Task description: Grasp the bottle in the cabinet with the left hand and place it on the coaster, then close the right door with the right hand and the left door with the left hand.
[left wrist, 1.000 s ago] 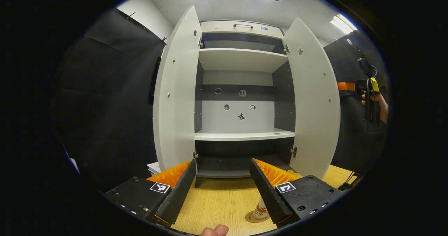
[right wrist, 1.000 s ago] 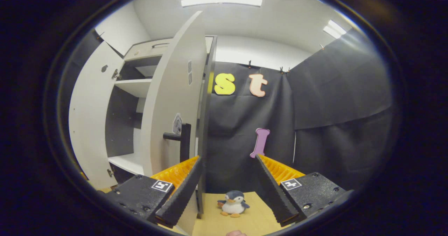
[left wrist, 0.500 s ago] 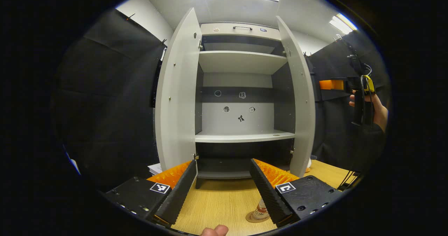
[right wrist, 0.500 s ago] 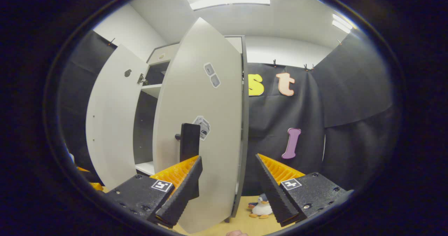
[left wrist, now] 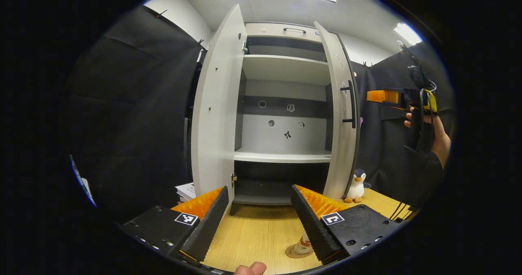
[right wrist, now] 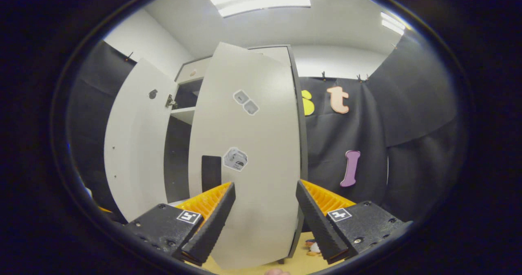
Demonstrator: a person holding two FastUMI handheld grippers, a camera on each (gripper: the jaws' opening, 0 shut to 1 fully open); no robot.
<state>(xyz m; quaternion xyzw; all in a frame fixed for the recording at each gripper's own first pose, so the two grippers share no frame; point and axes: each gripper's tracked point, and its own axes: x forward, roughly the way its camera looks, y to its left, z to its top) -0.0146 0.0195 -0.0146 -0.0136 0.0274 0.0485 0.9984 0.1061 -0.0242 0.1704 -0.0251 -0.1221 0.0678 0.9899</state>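
Observation:
The bottle (left wrist: 304, 245) stands on the round coaster (left wrist: 294, 253) on the wooden table, partly hidden behind my left gripper's right finger. My left gripper (left wrist: 259, 218) is open and empty, facing the cabinet. The left door (left wrist: 214, 103) stands wide open. Partly swung in, the right door (left wrist: 341, 116) shows its black handle (left wrist: 351, 103). In the left gripper view my right gripper (left wrist: 379, 96) is held by a hand just right of that door. In the right gripper view, my right gripper (right wrist: 265, 218) is open, the right door's outer face (right wrist: 253, 165) close ahead.
A penguin toy (left wrist: 357, 186) sits on the table by the right door's foot, also peeking out in the right gripper view (right wrist: 313, 247). A stack of papers (left wrist: 185, 191) lies left of the cabinet. The middle shelf (left wrist: 281, 157) is bare.
The right door has swung from wide open toward shut, and the right gripper has followed it to the left. The left gripper has barely shifted; the bottle stays on the coaster.

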